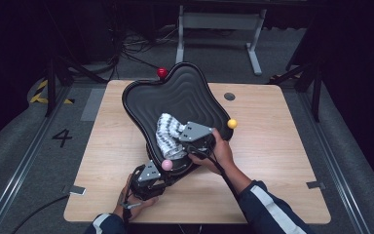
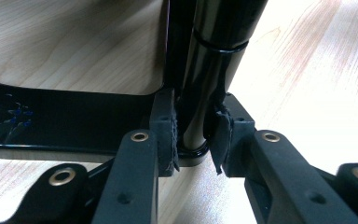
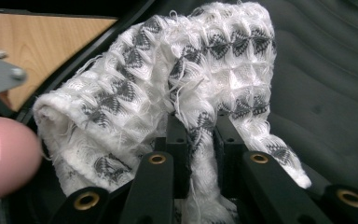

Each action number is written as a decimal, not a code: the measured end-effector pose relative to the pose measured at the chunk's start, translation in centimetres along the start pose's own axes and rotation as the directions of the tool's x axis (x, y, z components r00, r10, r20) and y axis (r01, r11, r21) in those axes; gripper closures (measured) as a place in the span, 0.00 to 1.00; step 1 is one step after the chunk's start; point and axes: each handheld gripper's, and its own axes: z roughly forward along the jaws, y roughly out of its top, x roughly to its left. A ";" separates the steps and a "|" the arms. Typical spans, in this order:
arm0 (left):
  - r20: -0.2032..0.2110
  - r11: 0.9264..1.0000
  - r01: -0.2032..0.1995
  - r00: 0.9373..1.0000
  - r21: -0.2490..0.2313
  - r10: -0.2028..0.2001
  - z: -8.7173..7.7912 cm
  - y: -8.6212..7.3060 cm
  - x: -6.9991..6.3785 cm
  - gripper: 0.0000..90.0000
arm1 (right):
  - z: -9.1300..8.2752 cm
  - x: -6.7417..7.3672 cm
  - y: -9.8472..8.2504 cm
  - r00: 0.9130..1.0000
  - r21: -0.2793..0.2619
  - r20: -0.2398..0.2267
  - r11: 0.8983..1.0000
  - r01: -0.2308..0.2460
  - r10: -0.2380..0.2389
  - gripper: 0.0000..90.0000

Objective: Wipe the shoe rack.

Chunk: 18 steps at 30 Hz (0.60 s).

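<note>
A black wavy tray (image 1: 185, 92) is tilted up on the wooden table, with a red ball (image 1: 162, 72), a yellow ball (image 1: 232, 123) and a pink ball (image 1: 167, 165) on its corners. My left gripper (image 1: 148, 178) is shut on the tray's glossy black post (image 2: 205, 93) below the pink ball, pads (image 2: 168, 135) pressed on both sides. My right gripper (image 1: 195, 139) is shut on a white and grey woven cloth (image 3: 177, 79), which lies bunched on the tray's ribbed surface (image 3: 326, 70). The cloth (image 1: 168, 136) sits low in the tray.
The light wooden table (image 1: 282, 161) has bare room to the right and left of the tray. A round hole (image 1: 229, 96) marks the tabletop at the back right. A white frame (image 1: 219, 29) and cables stand on the floor beyond.
</note>
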 end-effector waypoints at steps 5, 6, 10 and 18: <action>-0.002 1.000 0.001 1.000 0.002 -0.001 0.0 0.0 0.0 0.80 | 0.0 0.4 0.1 1.000 -0.002 -0.005 1.000 0.017 -0.017 0.89; -0.002 1.000 -0.001 1.000 0.001 0.001 0.0 0.0 0.0 0.80 | -0.1 0.2 0.0 1.000 -0.002 -0.007 1.000 0.014 -0.014 0.89; -0.001 1.000 0.006 1.000 -0.001 -0.006 0.0 0.0 -0.1 0.80 | -0.4 -1.0 -0.8 1.000 0.016 0.030 1.000 -0.004 0.004 0.89; -0.005 1.000 0.006 1.000 0.003 -0.006 0.0 0.0 -0.1 0.80 | -1.3 -4.0 -2.7 0.992 0.076 0.113 0.995 -0.059 0.050 0.89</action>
